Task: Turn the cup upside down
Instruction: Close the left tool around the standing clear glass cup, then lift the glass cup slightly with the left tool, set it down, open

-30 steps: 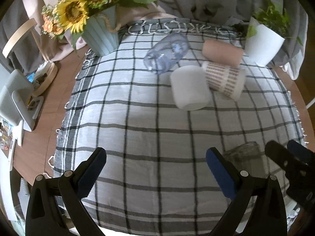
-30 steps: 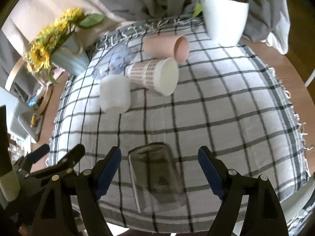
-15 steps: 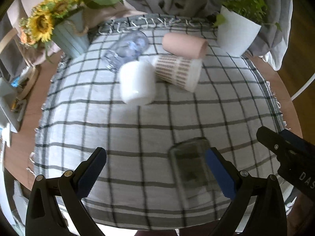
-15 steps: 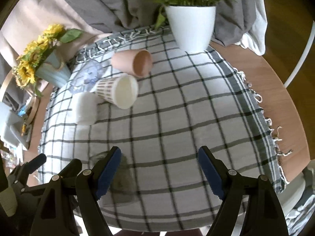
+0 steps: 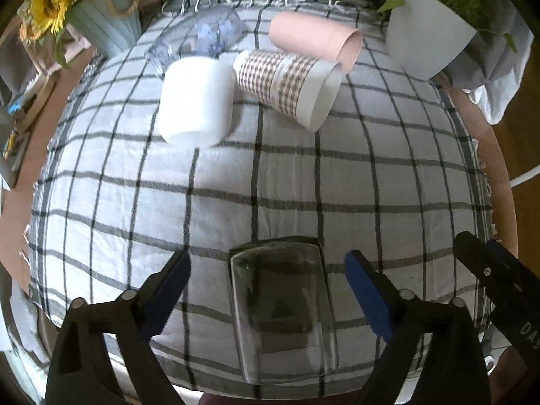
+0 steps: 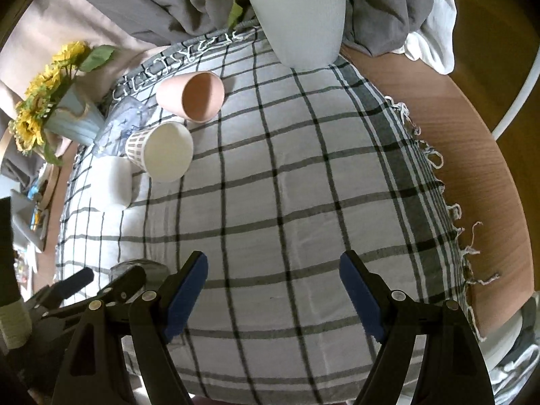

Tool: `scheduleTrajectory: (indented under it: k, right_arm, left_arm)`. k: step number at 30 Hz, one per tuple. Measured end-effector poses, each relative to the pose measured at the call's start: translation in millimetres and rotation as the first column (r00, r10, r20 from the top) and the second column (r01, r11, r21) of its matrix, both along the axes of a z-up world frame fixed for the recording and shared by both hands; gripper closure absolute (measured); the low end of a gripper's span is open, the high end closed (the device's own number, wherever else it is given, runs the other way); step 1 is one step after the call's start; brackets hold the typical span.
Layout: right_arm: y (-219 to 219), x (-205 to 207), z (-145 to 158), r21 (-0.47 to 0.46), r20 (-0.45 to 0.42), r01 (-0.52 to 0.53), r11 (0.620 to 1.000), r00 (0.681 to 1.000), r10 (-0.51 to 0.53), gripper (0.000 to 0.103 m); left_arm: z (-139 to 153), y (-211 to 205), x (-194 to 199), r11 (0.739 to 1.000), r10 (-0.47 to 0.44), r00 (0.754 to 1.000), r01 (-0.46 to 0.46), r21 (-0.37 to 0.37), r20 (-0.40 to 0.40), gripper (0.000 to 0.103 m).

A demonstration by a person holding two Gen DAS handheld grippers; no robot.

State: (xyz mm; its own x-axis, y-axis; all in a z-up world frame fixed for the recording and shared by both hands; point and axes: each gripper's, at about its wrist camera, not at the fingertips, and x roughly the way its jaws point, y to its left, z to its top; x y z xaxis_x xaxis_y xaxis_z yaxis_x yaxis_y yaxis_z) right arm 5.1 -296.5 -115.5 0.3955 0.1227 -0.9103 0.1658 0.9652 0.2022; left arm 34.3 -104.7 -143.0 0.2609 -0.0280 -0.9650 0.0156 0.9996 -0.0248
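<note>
A clear glass cup (image 5: pixel 281 307) lies on the checked cloth (image 5: pixel 303 175) near its front edge, between the open fingers of my left gripper (image 5: pixel 270 270), which does not touch it. In the right wrist view only a bit of the glass cup (image 6: pixel 135 266) shows, behind the left gripper. My right gripper (image 6: pixel 273 265) is open and empty over bare cloth (image 6: pixel 303 185), to the right of the glass. A white cup (image 5: pixel 195 101), a patterned paper cup (image 5: pixel 287 84), a pink cup (image 5: pixel 314 38) and a clear bluish cup (image 5: pixel 199 38) lie on their sides at the back.
A white plant pot (image 5: pixel 428 40) stands at the back right and a pale blue vase of sunflowers (image 5: pixel 101 23) at the back left. The wooden table (image 6: pixel 455 135) shows to the right of the cloth. Grey fabric hangs behind.
My left gripper has moved right and now brackets the glass cup. My right gripper has moved right, away from the glass, which has slid out of its view to the left.
</note>
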Motion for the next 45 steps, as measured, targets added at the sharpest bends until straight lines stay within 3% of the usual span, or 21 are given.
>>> scheduleTrajectory:
  k: [16, 23, 37, 45]
  right_arm:
    - [-8, 9, -17, 0.032, -0.033, -0.039, 0.999, 0.999, 0.040, 0.023]
    - [-7, 9, -21, 0.048, -0.048, -0.040, 0.998, 0.998, 0.042, 0.023]
    - [8, 15, 2, 0.061, 0.032, -0.049, 0.997, 0.998, 0.047, 0.023]
    - [13, 10, 3, 0.032, 0.033, -0.060, 0.998, 0.998, 0.059, 0.023]
  left_arm:
    - [-24, -7, 10, 0.999, 0.050, 0.997, -0.051, -0.008, -0.058, 0.037]
    - [-21, 2, 9, 0.998, 0.053, 0.997, -0.055, -0.038, -0.052, 0.037]
    - [21, 25, 12, 0.996, 0.059, 0.994, -0.052, -0.070, 0.096, 0.037]
    - [29, 23, -14, 0.996, 0.040, 0.985, -0.026, -0.089, 0.166, 0.038]
